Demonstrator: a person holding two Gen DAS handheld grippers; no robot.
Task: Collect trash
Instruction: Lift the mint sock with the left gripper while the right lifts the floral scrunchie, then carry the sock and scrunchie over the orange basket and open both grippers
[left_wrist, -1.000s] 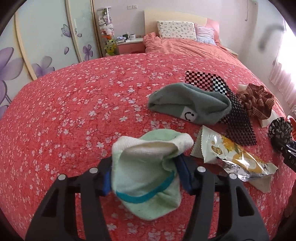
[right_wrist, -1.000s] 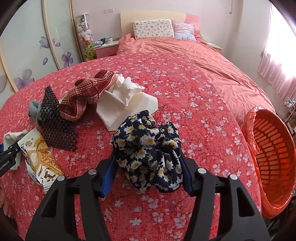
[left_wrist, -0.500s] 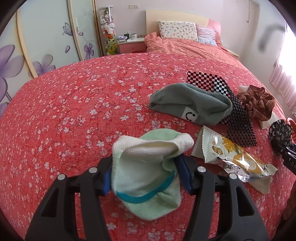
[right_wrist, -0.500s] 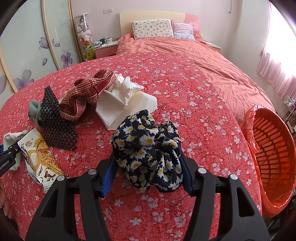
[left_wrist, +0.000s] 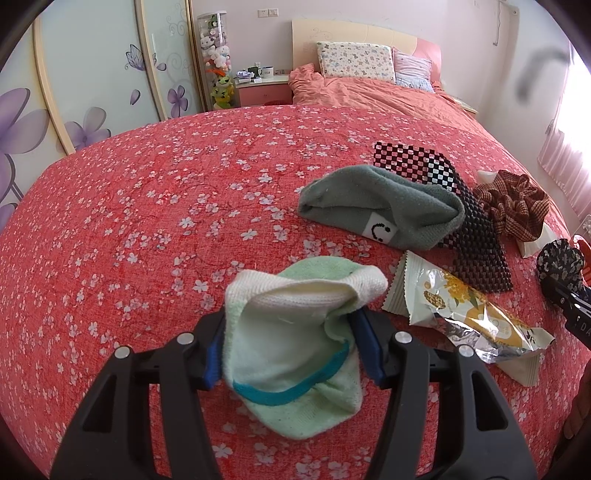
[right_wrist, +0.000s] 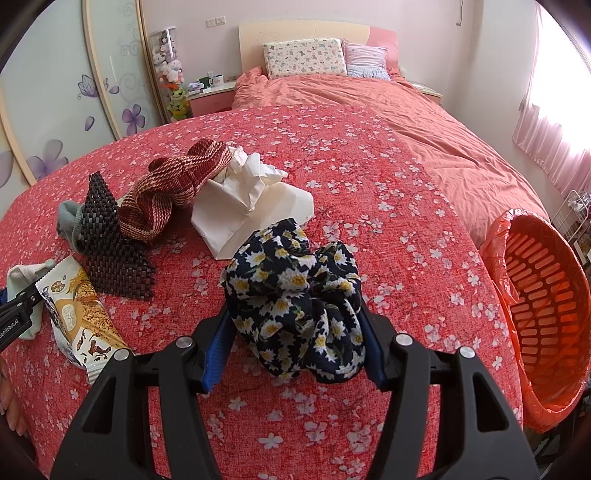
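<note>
Two grippers over a red flowered bedspread (left_wrist: 155, 206), each clamped on a soft item, in a pink bedroom.

The left gripper (left_wrist: 290, 345) squeezes a pale green sock (left_wrist: 295, 354) between its blue pads; the right gripper (right_wrist: 295, 343) grips a dark daisy-print scrunchie (right_wrist: 295, 295). Taking the snack wrapper (left_wrist: 465, 310) as landmark: a grey sock (left_wrist: 380, 206) lies just beyond it, a dark woven mat (left_wrist: 476, 240) touches it on its far right, a plaid scrunchie (right_wrist: 173, 192) and crumpled white tissue (right_wrist: 251, 199) lie further beyond. An orange basket (right_wrist: 535, 306) stands off the bedspread's right edge, well apart from the wrapper. Behind: pillows (right_wrist: 304, 57), a headboard (right_wrist: 258, 33), a pink nightstand (left_wrist: 262, 90), flower-painted wardrobe doors (left_wrist: 92, 74).
</note>
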